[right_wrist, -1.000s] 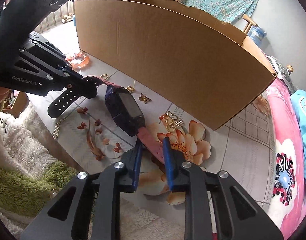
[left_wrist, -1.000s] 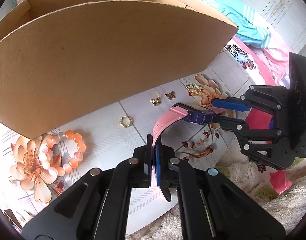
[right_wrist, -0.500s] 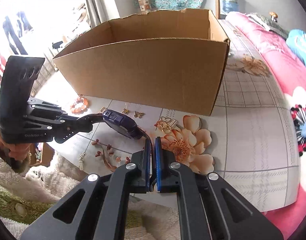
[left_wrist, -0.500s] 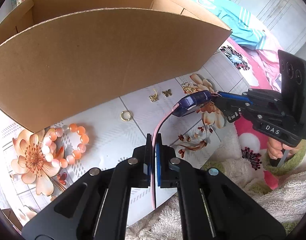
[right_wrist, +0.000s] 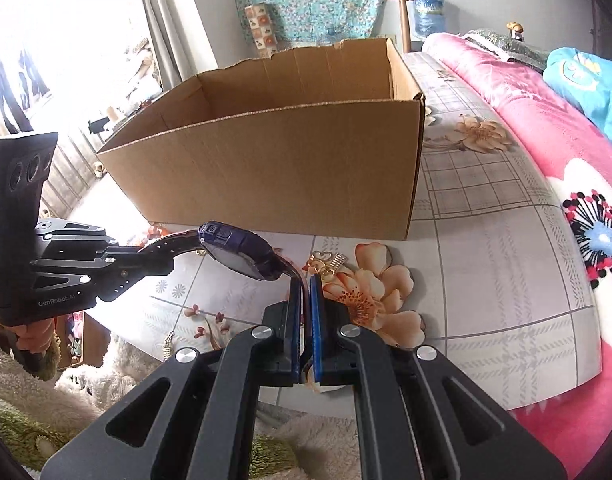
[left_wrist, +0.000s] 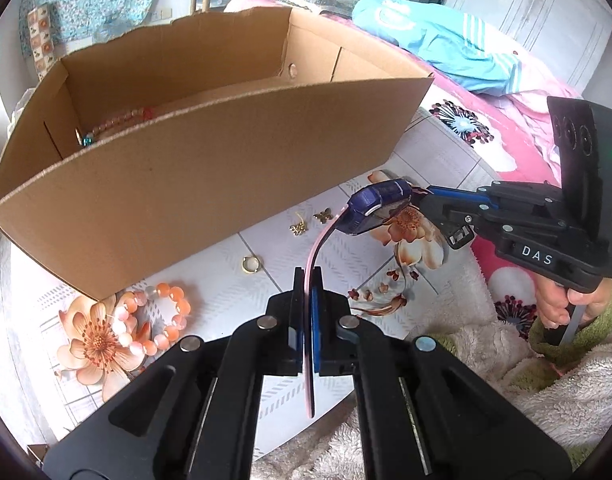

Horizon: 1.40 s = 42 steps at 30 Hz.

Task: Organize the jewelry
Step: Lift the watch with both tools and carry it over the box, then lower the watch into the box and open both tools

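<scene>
Floral-patterned tiles cover the desk (left_wrist: 438,152), with a pink flowered blanket (right_wrist: 538,128) and a blue garment (left_wrist: 438,48) behind it. An open cardboard box (left_wrist: 210,168) stands on the desk; a string of pale beads (left_wrist: 118,122) lies inside along its far left corner.

A watch (left_wrist: 376,206) with a dark blue body and pink strap hangs in the air in front of the box, held between both tools. The left tool (left_wrist: 306,312) is closed tight on one end of the strap, which runs edge-on between its pads. The right tool (right_wrist: 305,312) is closed on the other end of the strap, the watch body curving up just beyond its tips.

On the desk below lie an orange bead bracelet (left_wrist: 158,316), a gold ring (left_wrist: 250,265), two small gold charms (left_wrist: 310,220) near the box wall, and a gold clasp-like piece (right_wrist: 326,264) just beside a printed flower.
</scene>
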Each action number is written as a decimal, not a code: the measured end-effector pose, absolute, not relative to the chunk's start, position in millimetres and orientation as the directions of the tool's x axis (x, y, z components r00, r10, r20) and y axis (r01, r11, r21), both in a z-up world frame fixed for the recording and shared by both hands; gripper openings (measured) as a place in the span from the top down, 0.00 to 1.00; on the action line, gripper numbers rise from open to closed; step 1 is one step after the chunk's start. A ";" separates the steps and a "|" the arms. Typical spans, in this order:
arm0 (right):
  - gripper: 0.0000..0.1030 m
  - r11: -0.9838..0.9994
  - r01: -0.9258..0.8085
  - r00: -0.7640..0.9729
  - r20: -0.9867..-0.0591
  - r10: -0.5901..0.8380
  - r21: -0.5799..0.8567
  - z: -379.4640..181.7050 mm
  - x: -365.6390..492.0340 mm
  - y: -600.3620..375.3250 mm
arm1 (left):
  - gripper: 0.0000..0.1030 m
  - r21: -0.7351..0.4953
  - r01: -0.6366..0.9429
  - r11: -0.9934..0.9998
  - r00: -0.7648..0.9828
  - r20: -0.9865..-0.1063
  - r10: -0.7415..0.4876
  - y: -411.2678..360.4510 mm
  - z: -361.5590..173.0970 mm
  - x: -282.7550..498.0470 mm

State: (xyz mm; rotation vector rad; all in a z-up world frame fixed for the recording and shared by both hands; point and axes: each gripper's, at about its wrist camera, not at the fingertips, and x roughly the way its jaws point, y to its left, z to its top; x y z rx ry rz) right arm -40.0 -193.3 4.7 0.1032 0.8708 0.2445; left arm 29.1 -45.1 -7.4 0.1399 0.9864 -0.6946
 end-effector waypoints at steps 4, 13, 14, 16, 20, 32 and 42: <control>0.95 0.970 -0.168 0.660 -0.711 0.242 0.174 23.9 -47.5 -189.0 | 0.98 -0.166 0.629 0.759 0.391 -0.777 -0.494 -44.2 17.0 20.3; 0.95 0.956 -0.261 0.758 -0.586 0.287 0.130 102.7 -40.8 -186.4 | 0.98 -0.155 0.673 0.723 0.471 -0.664 -0.581 -28.1 98.5 30.3; 0.95 0.954 -0.276 0.760 -0.581 0.292 0.118 111.1 -30.3 -187.0 | 0.98 -0.156 0.671 0.724 0.474 -0.661 -0.582 -28.3 104.5 37.0; 0.95 0.945 -0.308 0.749 -0.585 0.310 0.106 123.2 -3.2 -189.2 | 0.98 -0.161 0.660 0.734 0.479 -0.663 -0.576 -28.4 114.4 56.1; 0.96 0.924 -0.357 0.651 -0.672 0.352 0.139 123.7 70.1 -187.0 | 0.98 -0.176 0.617 0.767 0.455 -0.715 -0.531 -32.1 116.3 110.6; 0.96 0.905 -0.415 0.302 -0.952 0.043 -0.091 39.9 218.1 -136.7 | 0.98 -0.360 0.395 0.845 0.032 -0.914 -0.405 -46.9 12.3 242.8; 0.95 0.920 -0.334 0.457 -0.889 -0.034 -0.207 56.3 224.4 -143.2 | 0.64 -0.279 0.321 0.905 0.084 -0.943 -0.321 -30.6 -0.1 256.1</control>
